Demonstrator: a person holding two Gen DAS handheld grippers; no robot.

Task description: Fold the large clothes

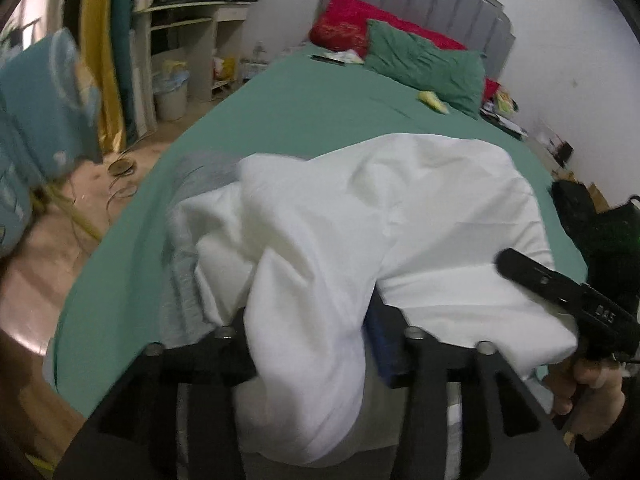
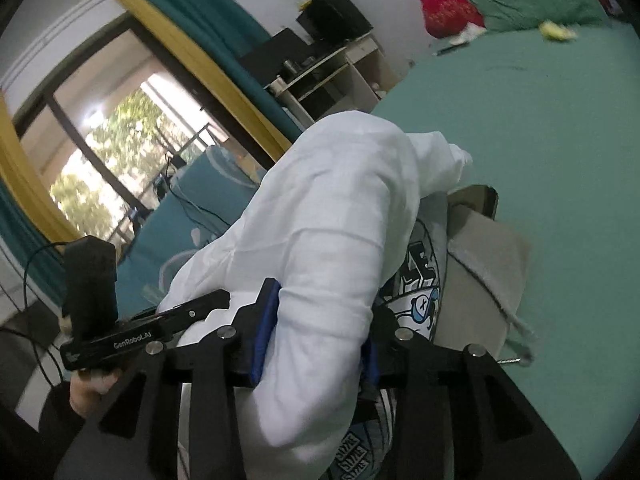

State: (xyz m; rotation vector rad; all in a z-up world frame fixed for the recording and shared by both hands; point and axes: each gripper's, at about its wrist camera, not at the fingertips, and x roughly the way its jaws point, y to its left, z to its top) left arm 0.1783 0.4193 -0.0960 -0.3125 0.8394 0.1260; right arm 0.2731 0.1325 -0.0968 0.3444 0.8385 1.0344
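A bulky white garment (image 1: 400, 216) lies heaped on the near end of the green bed (image 1: 304, 108). A thick fold of it runs down between the jaws of my left gripper (image 1: 310, 344). Those jaws stand wide and the cloth hangs loose between them. My right gripper (image 2: 316, 340) has its blue pads (image 2: 262, 332) squeezing another thick roll of the white garment (image 2: 328, 216). Under that roll lies a printed grey and white shirt (image 2: 420, 300) and a grey hooded top (image 2: 488, 264) with a drawstring. A hand (image 1: 592, 392) holds the right tool at the right edge of the left wrist view.
A green pillow (image 1: 428, 64) and a red pillow (image 1: 344, 20) lie at the headboard, with a small yellow thing (image 1: 434, 102) beside them. Left of the bed are bare floor, a white bin (image 1: 170, 98), shelves (image 1: 192, 24) and curtains (image 2: 224, 40) by a window (image 2: 112, 136).
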